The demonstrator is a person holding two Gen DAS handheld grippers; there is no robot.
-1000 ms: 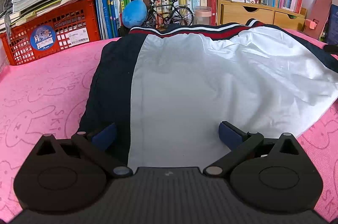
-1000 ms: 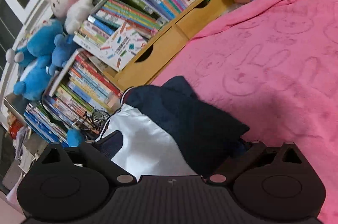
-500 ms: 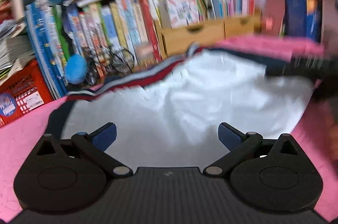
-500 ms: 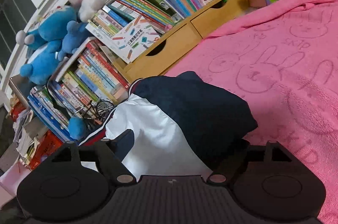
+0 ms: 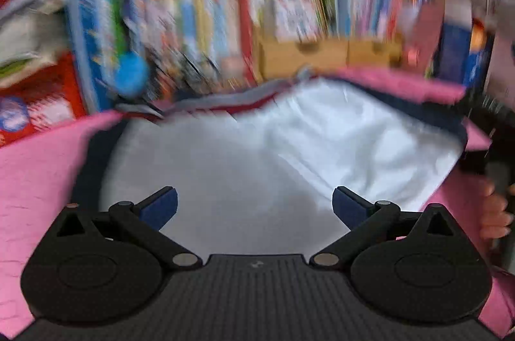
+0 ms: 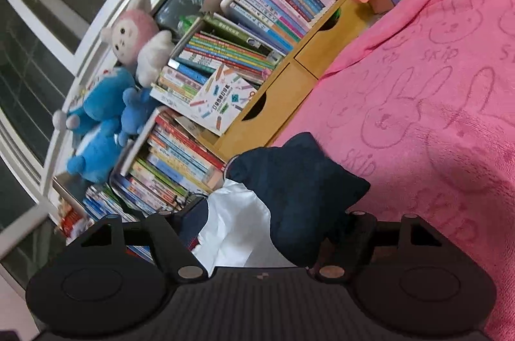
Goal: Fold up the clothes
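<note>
Lying across the pink blanket (image 5: 42,167), the jacket (image 5: 289,154) filled the middle of the left wrist view, its white panel uppermost, a navy border down its left side and a red-and-grey band along its far edge. The surface may have been a bed or a table; I could not tell which. That whole view was smeared with blur, so the shelf of books (image 5: 199,22) behind gave up no writing.

At the lower middle of that frame the left tongs (image 5: 255,207) stood spread wide above the white cloth, pinching nothing. At the far right edge a hand (image 5: 494,213) showed beside a dark tool body.

In the right wrist view, plush toys (image 6: 106,112) sat at the left and books (image 6: 225,89) ran through the centre, their spine lettering too small to read. The right tongs (image 6: 264,226) at the lower middle were closing, with a bunched navy-and-white end of the jacket between them; whether the pads already pressed it, I could not tell. To the right, the blanket's rabbit outlines carried the word "SKIP".

The step in hand looked like taking hold of the jacket's right end to fold it across. Next, the right tongs would need a firm pinch, then a carry toward the left side.
</note>
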